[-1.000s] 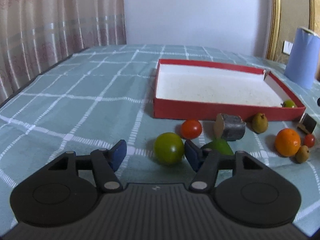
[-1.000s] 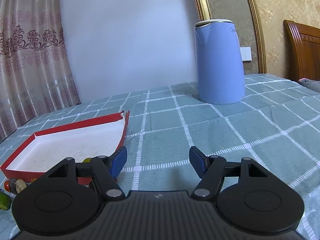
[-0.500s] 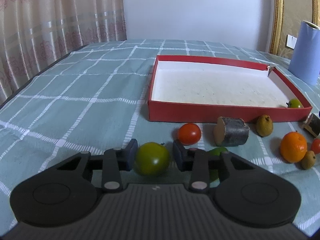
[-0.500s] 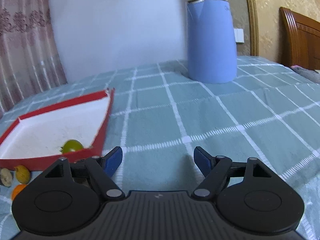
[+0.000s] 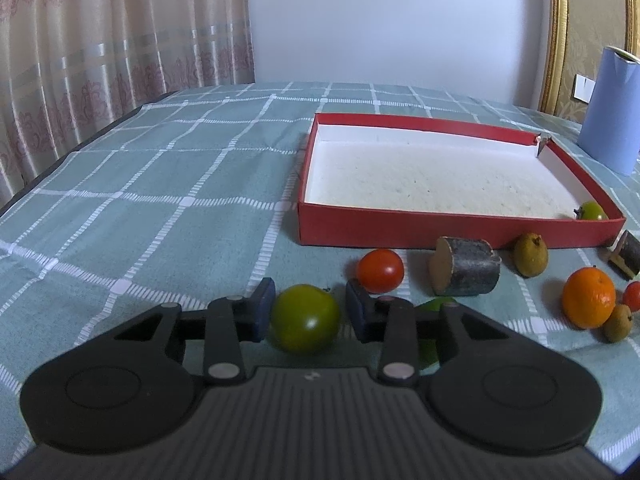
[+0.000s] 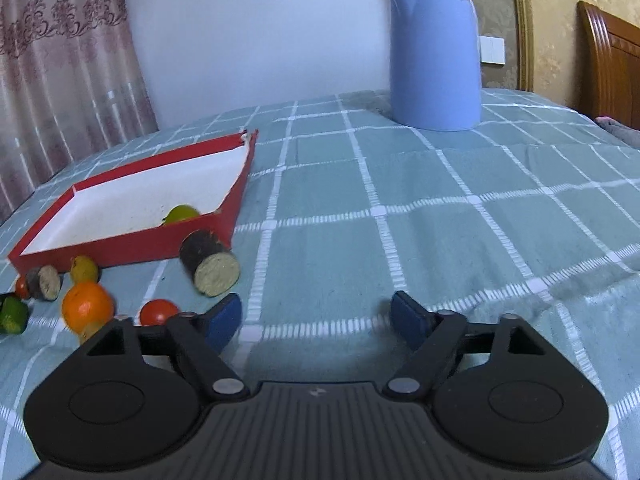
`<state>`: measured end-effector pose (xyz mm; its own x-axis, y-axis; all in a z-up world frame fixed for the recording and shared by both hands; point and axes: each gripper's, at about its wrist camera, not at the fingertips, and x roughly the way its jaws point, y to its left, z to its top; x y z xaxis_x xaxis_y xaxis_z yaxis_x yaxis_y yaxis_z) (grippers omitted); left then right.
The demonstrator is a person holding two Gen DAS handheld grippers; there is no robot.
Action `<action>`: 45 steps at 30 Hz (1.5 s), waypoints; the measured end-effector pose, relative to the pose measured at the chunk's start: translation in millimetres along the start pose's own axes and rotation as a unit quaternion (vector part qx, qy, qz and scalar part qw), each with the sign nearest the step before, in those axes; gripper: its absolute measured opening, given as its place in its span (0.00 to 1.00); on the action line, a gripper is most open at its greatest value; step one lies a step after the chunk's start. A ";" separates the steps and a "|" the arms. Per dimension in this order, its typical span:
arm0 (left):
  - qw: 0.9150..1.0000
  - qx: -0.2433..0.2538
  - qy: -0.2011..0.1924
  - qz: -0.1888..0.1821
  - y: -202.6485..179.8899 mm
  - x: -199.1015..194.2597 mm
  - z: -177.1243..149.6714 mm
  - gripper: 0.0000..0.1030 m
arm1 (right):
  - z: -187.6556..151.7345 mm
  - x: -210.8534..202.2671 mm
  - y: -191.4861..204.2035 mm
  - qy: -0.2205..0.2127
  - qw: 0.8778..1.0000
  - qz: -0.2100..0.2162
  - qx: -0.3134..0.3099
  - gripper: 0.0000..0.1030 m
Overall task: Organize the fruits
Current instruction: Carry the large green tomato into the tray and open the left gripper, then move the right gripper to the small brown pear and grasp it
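— Where is the left gripper (image 5: 306,312)?

— Low over the checked cloth (image 5: 160,208), in front of the red box (image 5: 400,232). Its blue pads flank a green tomato (image 5: 305,318): the left pad touches the fruit, the right one sits just beside it, and I cannot tell whether it presses. So the jaws are drawn in around the tomato, grip unconfirmed.

— What lies near the box?

— Along its front wall, left to right: a red tomato (image 5: 380,271), a log piece (image 5: 466,267) on its side, and a small brownish pear (image 5: 530,255). Further right of these, an orange (image 5: 589,298) with a small brown fruit (image 5: 618,323) touching it and a cherry tomato (image 5: 633,296) just behind. A green fruit (image 5: 434,305) is half hidden behind the gripper's right finger.

— Anything inside the box?

— One small green tomato (image 5: 593,211), in the near right corner.

— And the right gripper (image 6: 316,318)?

— Jaws wide apart, holding nothing, above bare cloth to the right of the box. A second log piece (image 6: 209,262) lies against the box's corner, ahead of its left finger. A blue kettle (image 6: 435,54) stands well beyond the box.
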<state>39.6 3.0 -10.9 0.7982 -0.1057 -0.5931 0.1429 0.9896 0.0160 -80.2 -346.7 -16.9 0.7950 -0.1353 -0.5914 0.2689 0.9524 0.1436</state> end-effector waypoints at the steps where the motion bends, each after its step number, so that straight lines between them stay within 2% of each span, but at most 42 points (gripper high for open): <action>1: 1.000 0.000 0.000 0.001 0.0 -0.2 -0.1 0.34 | 0.1 2.1 1.5 0.006 1.000 -0.001 -0.004 0.85; 4: 1.000 -0.005 -0.002 0.004 0.7 -1.7 -0.3 0.30 | 0.4 4.7 8.4 0.010 1.000 -0.015 -0.022 0.86; 11: 1.000 -0.009 -0.021 0.002 -3.8 -10.3 8.1 0.29 | -0.5 7.7 14.2 0.018 0.999 -0.024 -0.040 0.89; 20: 0.998 0.015 -0.060 0.023 -30.1 -8.1 57.9 0.29 | -0.9 8.7 16.2 0.020 0.998 -0.026 -0.046 0.91; 26: 0.997 0.026 -0.047 0.048 -43.6 28.5 80.1 0.29 | -0.6 8.6 16.0 0.020 0.999 -0.024 -0.045 0.91; 31: 0.998 0.020 -0.022 0.050 -42.6 51.4 78.9 0.31 | -0.6 8.6 15.0 0.019 0.999 -0.022 -0.043 0.91; 33: 0.998 0.020 -0.026 0.056 -42.6 52.2 76.2 0.32 | -0.5 8.7 14.6 0.019 0.999 -0.020 -0.042 0.92; 34: 0.998 0.019 -0.028 0.060 -42.1 51.8 76.1 0.38 | -0.5 8.7 14.3 0.019 0.999 -0.020 -0.042 0.92; 35: 0.998 0.016 -0.030 0.058 -41.1 50.3 76.1 0.49 | -0.6 8.7 14.4 0.019 0.999 -0.020 -0.042 0.92; 36: 0.998 0.013 -0.034 0.056 -40.3 48.4 75.9 0.53 | -0.5 8.8 14.5 0.019 0.999 -0.020 -0.042 0.92; 42: 0.997 0.016 -0.055 0.057 -38.6 27.2 70.5 0.67 | -0.7 8.8 14.5 0.019 0.999 -0.020 -0.043 0.92; 44: 0.996 0.015 -0.062 0.058 -35.7 18.1 68.1 0.77 | -0.7 8.9 14.5 0.019 0.999 -0.020 -0.042 0.92; 45: 0.996 0.015 -0.067 0.059 -34.0 12.5 65.6 0.78 | -0.8 8.9 14.6 0.019 0.999 -0.020 -0.042 0.92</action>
<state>83.1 -38.4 33.9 0.8811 -0.0033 -0.4730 0.0595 0.9928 0.1039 -69.6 -333.8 -20.7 0.7627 -0.1650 -0.6253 0.2523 0.9662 0.0527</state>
